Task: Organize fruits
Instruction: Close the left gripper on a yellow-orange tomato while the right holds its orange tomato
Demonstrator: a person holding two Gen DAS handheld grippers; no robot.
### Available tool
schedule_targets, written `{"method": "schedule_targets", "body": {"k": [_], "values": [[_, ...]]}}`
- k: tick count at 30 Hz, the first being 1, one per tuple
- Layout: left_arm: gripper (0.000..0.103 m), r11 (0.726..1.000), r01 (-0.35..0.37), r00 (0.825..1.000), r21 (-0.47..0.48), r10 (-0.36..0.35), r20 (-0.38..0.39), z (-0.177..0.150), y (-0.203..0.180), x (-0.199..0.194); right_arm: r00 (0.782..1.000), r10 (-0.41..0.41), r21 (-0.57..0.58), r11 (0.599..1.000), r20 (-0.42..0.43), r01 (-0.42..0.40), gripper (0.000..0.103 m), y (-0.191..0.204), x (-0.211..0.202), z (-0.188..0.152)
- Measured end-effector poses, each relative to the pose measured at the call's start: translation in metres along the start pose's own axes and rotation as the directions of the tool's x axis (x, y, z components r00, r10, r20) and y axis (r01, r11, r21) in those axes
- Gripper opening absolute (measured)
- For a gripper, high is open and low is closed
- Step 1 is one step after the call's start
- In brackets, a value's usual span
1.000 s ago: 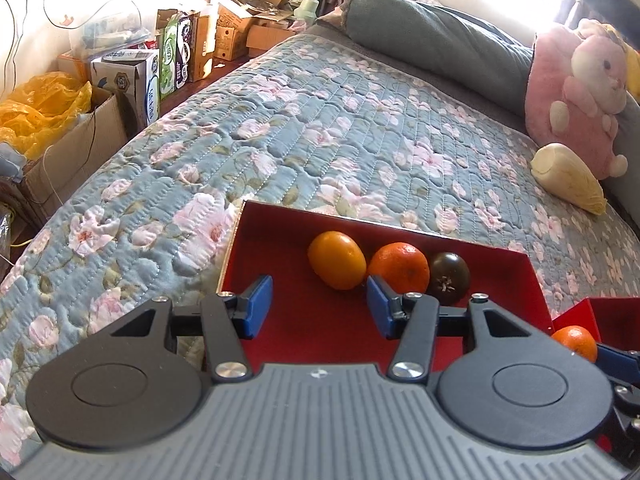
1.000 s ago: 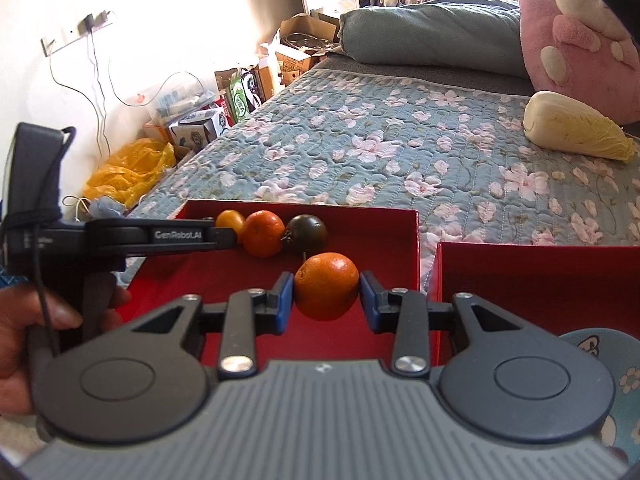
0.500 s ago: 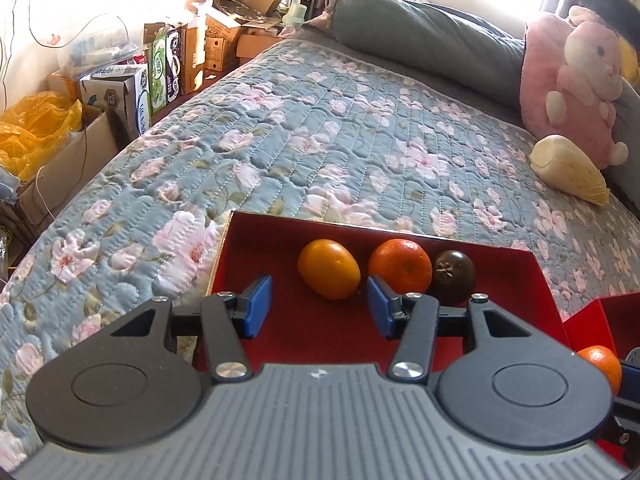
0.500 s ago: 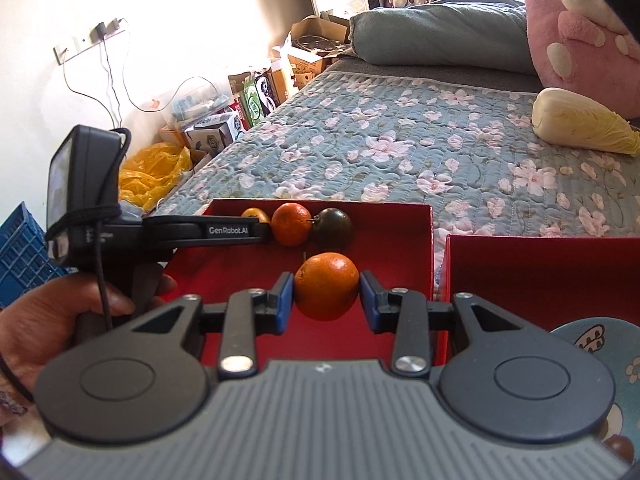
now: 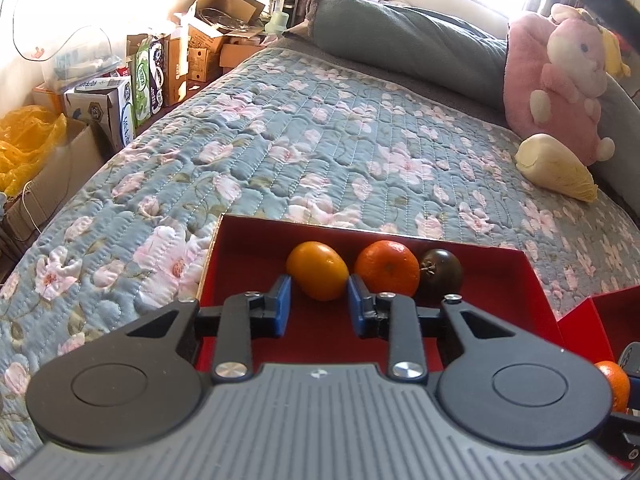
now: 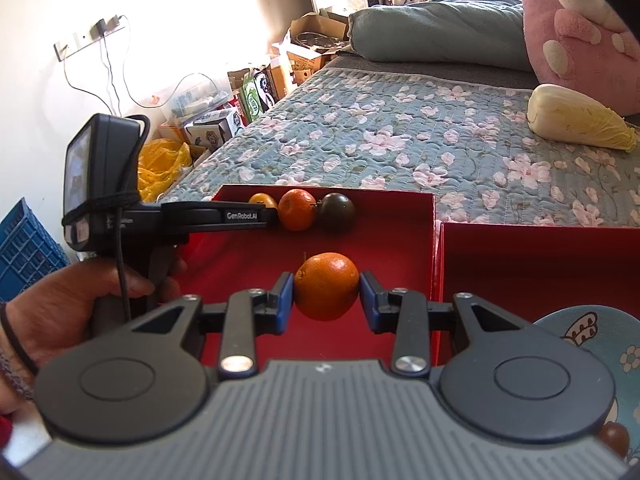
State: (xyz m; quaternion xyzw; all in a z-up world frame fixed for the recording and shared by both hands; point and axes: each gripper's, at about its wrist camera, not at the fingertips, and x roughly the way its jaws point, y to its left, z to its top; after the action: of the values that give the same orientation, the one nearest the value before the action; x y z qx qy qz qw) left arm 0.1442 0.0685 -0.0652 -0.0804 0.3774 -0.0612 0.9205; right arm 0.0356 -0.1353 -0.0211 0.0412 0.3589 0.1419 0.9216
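An orange [image 6: 326, 291] sits clamped between the right gripper [image 6: 326, 300]'s blue pads, above the red box [image 6: 424, 216]. The left gripper [image 5: 316, 305] has its jaws apart around a yellow-orange fruit [image 5: 317, 271] at the box's far wall, in a row with a second orange [image 5: 387, 267] and a dark tomato [image 5: 441, 270]. Beside it lies another red box [image 6: 536, 236].

R claw [image 6: 327, 298] grips orange [image 6: 326, 290] over red box [image 6: 396, 248].
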Motion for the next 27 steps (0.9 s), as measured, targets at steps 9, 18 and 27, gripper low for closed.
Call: {"method": "schedule_targets", "body": {"k": [9, 18, 27], "values": [[0.034, 1.0, 0.002, 1.0, 0.019, -0.002, 0.01, -0.006, -0.007, -0.022, 1.0, -0.001, -0.003, 1.0, 0.017, 0.001, 0.039, 0.0, -0.017, -0.004], [0.034, 1.0, -0.004, 1.0, 0.029, 0.004, 0.024, -0.017, -0.026, -0.059, 1.0, 0.003, 0.012, 1.0, 0.016, -0.003, 0.039, -0.003, -0.042, -0.022], [0.034, 0.994, -0.003, 0.999, 0.11, 0.0, 0.033, -0.038, -0.058, -0.09, 1.0, 0.005, 0.017, 1.0, 0.013, -0.005, 0.039, -0.006, -0.069, -0.038]]}}
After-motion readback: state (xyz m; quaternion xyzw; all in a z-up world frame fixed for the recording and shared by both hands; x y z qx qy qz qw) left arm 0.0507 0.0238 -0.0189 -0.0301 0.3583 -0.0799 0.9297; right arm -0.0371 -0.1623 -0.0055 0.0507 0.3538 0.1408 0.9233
